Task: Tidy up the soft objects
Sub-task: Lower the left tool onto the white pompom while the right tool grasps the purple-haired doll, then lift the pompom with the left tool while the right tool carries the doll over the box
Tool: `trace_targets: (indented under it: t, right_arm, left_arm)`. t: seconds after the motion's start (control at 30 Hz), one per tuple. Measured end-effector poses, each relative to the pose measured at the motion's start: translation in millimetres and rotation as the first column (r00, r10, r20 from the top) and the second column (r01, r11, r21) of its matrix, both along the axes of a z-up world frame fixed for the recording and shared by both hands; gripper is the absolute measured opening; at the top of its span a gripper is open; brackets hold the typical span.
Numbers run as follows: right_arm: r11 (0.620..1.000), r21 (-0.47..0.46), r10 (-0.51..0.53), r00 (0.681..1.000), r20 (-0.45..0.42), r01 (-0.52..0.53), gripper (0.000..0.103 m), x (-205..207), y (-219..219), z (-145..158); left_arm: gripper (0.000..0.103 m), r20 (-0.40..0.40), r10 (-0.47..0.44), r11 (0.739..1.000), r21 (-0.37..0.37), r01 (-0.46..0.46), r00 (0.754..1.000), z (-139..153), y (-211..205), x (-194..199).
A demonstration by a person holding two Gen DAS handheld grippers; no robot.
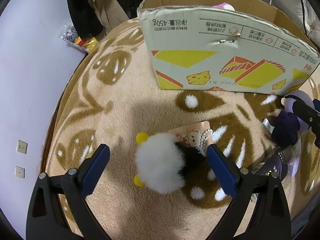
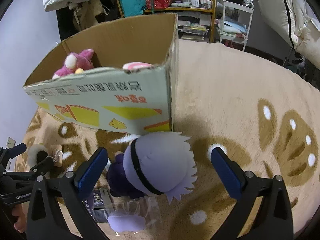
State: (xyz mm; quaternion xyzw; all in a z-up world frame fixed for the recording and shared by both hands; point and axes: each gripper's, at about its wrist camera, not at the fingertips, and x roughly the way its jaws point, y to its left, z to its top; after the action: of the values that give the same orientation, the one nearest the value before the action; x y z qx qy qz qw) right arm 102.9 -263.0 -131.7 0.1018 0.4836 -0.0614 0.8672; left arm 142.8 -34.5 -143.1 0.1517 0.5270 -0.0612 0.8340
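Observation:
A fluffy white and black plush (image 1: 160, 166) with yellow feet, a bead chain and a card tag lies on the rug between the fingers of my open left gripper (image 1: 158, 166). A doll with a lavender head and dark purple body (image 2: 158, 164) lies on the rug between the fingers of my open right gripper (image 2: 160, 170); it also shows at the right edge of the left wrist view (image 1: 288, 124). An open cardboard box (image 1: 220, 60) stands just beyond both; it holds a pink plush (image 2: 76, 64) and a pink-striped item (image 2: 138, 66).
A beige and brown fluffy rug (image 2: 240, 104) covers the round surface. Clear plastic packaging (image 2: 130, 210) lies beside the doll. A wall with sockets (image 1: 22, 146) is at left. Shelves, a white cart (image 2: 234, 18) and hanging clothes stand behind the box.

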Motion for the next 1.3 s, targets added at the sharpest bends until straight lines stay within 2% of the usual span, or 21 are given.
trace_targets:
  t: [0.2, 0.33, 0.47, 0.57, 0.93, 1.3]
  right_arm:
    - [1.0, 0.014, 0.004, 1.0, -0.03, -0.004, 0.103, 4.7, -1.7, -10.4]
    - [0.999, 0.041, 0.037, 0.998, -0.046, -0.036, 0.091, 7.8, 1.5, -16.6]
    - [0.996, 0.057, 0.069, 0.997, -0.04, -0.067, 0.075, 8.8, 5.4, -16.6]
    - [0.997, 0.047, 0.07, 0.997, -0.036, -0.068, 0.07, 8.4, 7.9, -15.6]
    - [0.996, 0.033, 0.082, 0.996, -0.017, -0.081, 0.067, -1.4, 12.8, -6.8]
    - [0.998, 0.008, 0.061, 0.992, 0.112, -0.062, 0.067, -24.4, 19.9, 27.3]
  left_arm:
    - [0.094, -0.036, 0.01, 1.0, -0.007, -0.01, 0.999, -9.8, 3.4, 6.2]
    - [0.084, -0.066, 0.024, 0.998, -0.048, -0.027, 0.998, -14.4, 6.8, 9.5]
    - [0.063, -0.111, 0.021, 0.993, -0.112, -0.033, 0.994, -18.0, 10.8, 12.6]
    - [0.053, -0.126, 0.017, 0.988, -0.148, -0.036, 0.992, -18.4, 11.0, 11.8]
    - [0.049, -0.077, 0.001, 0.99, -0.138, -0.012, 0.997, -10.9, 7.0, 4.4]
    - [0.048, 0.042, 0.019, 0.976, -0.217, -0.01, 0.999, 26.8, 12.7, -15.5]
